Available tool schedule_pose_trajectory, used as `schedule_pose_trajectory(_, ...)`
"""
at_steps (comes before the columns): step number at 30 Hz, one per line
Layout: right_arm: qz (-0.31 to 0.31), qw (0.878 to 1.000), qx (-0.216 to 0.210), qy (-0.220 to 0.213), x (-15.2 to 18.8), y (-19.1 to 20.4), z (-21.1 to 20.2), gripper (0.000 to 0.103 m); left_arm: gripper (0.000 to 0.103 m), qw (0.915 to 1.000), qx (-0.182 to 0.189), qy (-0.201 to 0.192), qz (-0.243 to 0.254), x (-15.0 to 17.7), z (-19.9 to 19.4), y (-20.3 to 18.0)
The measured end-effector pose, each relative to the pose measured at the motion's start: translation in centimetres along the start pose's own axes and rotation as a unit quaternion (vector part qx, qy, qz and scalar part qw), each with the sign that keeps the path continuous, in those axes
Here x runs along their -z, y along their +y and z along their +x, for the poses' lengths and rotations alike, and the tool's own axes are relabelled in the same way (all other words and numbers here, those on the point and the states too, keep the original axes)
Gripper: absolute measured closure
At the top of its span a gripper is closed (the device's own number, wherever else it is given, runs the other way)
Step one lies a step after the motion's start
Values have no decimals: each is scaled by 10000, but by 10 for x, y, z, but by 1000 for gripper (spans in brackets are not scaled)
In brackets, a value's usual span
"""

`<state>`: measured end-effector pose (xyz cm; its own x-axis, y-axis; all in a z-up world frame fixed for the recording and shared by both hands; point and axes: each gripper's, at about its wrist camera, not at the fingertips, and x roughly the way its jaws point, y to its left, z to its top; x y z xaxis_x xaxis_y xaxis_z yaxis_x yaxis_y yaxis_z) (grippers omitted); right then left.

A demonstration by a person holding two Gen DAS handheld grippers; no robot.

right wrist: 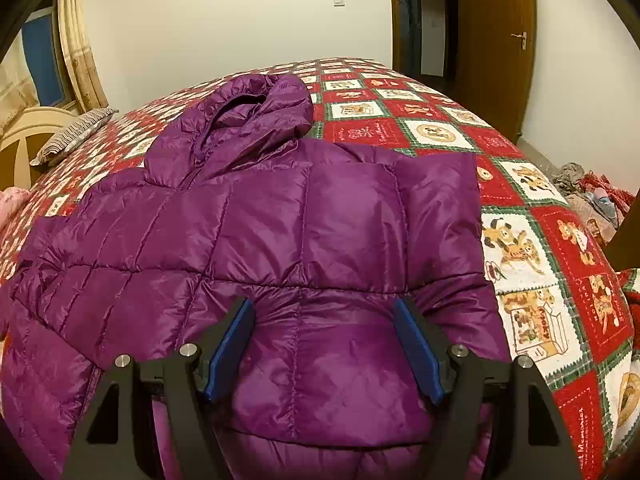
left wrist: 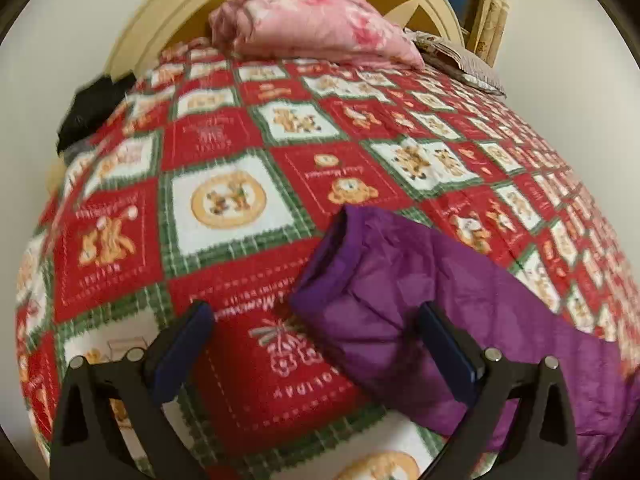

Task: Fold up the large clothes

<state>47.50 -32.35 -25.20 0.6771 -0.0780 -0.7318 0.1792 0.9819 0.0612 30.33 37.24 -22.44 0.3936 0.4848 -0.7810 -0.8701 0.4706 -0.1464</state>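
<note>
While the right tool (right wrist: 324, 344) hangs low over the jacket (right wrist: 280, 232), its blue pads stand spread apart with puffy purple cloth bulging up between them, and nothing looks pinched, so I'd call it released. Over on the other side, the left tool (left wrist: 316, 344) is likewise spread wide and grasping nothing; one pad sits over the bedspread (left wrist: 224, 152), the other right at the edge of a purple sleeve (left wrist: 400, 280).

One jacket lies flat across the bed, front up. A sleeve appears already folded in across the chest, making a squared panel. Its hood (right wrist: 260, 108) lies unfolded, pointing toward the far edge of the bed. I'd judge the folding early to midway: the other sleeve, the hood and the body's final fold are likely left.

Farther off I count one pink quilt (left wrist: 316, 28) and one striped pillow (right wrist: 74, 136) by the headboard (left wrist: 160, 28), one dark bundle (left wrist: 92, 108) at the bed's edge, and one door (right wrist: 496, 40) beyond.
</note>
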Motion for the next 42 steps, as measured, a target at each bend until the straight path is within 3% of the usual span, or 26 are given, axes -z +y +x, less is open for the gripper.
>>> schedule_pose_trajectory(6,-13,10000,19,1,0,1,1,30,1,9991,244,-27,340,-1,3,-14)
schedule_pose_trajectory(11,-10,10000,19,0,0,1,0,30,41,9979,321,-105,546,-2,3,-22)
schedule_pose_trajectory(13,-6,10000,16,1,0,1,0,30,68,9970,424,-118,644,-1,2,-25)
schedule_pose_trajectory(16,0,10000,9,-1,0,1,0,30,83,9951,590,-141,785,-1,-1,-31)
schedule_pose_trajectory(20,2,10000,15,-4,0,1,1,30,86,9927,782,-363,838,-5,-21,-46)
schedule_pose_trajectory(24,13,10000,7,-9,0,1,1,30,86,9819,1295,-892,1060,-10,-64,-77)
schedule_pose_trajectory(27,18,10000,3,-14,0,1,1,30,86,9615,1864,-1301,1548,-3,-109,-118)
schedule_pose_trajectory(29,29,10000,-7,-20,-1,1,1,30,86,9404,2325,-1501,1977,13,-142,-150)
schedule_pose_trajectory(32,50,10000,-19,-23,0,-1,0,30,86,8992,3061,-1664,2647,48,-189,-199)
schedule_pose_trajectory(33,57,10000,-26,-26,0,-1,0,30,86,8784,3382,-1666,2937,67,-207,-219)
schedule_pose_trajectory(35,69,10000,-37,-36,1,-1,0,30,86,8487,3780,-1638,3317,94,-229,-243)
schedule_pose_trajectory(37,87,9999,-52,-46,0,-2,0,30,86,8137,4169,-1550,3743,132,-249,-268)
schedule_pose_trajectory(40,118,9999,-81,-65,1,-3,-1,30,86,7741,4508,-1386,4224,185,-265,-294)
schedule_pose_trajectory(42,156,9998,-121,-83,2,-5,-2,30,86,7621,4594,-1211,4398,210,-265,-302)
